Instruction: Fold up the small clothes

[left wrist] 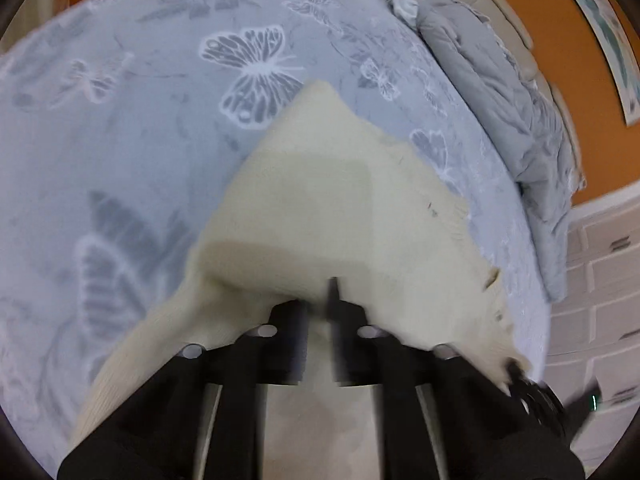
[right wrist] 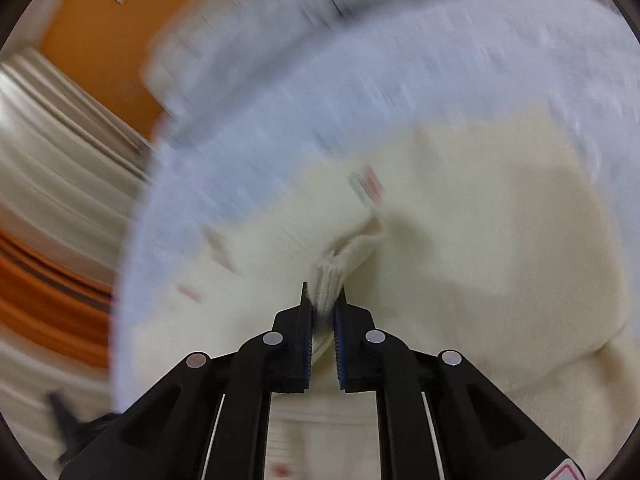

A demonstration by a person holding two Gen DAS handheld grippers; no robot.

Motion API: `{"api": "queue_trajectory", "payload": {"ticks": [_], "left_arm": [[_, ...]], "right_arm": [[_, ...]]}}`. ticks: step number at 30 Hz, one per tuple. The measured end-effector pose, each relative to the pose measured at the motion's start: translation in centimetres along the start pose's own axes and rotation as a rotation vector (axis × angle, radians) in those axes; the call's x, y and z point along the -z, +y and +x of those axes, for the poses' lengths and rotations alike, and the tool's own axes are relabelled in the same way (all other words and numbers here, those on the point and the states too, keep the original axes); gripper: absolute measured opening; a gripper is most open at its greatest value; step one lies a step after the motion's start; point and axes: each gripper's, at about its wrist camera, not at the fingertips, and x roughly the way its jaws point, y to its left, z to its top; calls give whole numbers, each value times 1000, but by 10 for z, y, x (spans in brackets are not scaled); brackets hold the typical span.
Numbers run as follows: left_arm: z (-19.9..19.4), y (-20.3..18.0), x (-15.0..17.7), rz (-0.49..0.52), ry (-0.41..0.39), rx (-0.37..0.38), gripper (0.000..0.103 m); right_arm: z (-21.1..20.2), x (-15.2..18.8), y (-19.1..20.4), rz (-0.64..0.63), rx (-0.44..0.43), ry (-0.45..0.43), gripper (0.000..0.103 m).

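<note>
A cream knit garment (left wrist: 320, 200) hangs over a pale blue bedspread (left wrist: 120, 120) printed with butterflies. My left gripper (left wrist: 320, 304) is shut on the garment's near edge and holds it lifted. In the right wrist view the same cream garment (right wrist: 480, 240) fills the middle and right, blurred by motion. My right gripper (right wrist: 324, 300) is shut on a ribbed bunch of its edge (right wrist: 332, 276). The right gripper's tip also shows in the left wrist view (left wrist: 532, 392), at the garment's right corner.
A crumpled grey quilt (left wrist: 500, 100) lies along the bed's right side by a padded headboard (left wrist: 492, 4). Orange wall (left wrist: 568, 40) and white brick panelling (left wrist: 592, 300) stand beyond. The bedspread (right wrist: 280, 120) and a pale curtain (right wrist: 60, 160) are blurred in the right wrist view.
</note>
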Motion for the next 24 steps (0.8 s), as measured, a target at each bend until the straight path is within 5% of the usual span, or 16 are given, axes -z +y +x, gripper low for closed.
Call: {"api": "queue_trajectory", "payload": {"ticks": [2,3,6,7,12,15,20,24], "left_arm": [[-16,-5,-3,35,-106,38,9],[-17,-8,-1,65,-116,40,9],[10,-8,18,162,-93,-78,9],[19,1,27,166,-101,-71,10],[13,10,49,269,-233,-6,11],[13,18,48,233,-245,56,11],[12,28,50,216,-261,105,11],[13,23,53,239,-275,77,12]], "right_arm": [[-30,2,2,-70,-47,-92,8],[-25,7,-1,-115,-4,-91,8],[54,47,-48,-145,182,169,8],[45,50,-55,-131,129,96,6],[26,38,-50,-100,46,52,8],[52,48,-62,-146,109,134,9],[36,38,-70,-43,21,81,12],[45,39,-60,-130,140,114,13]]}}
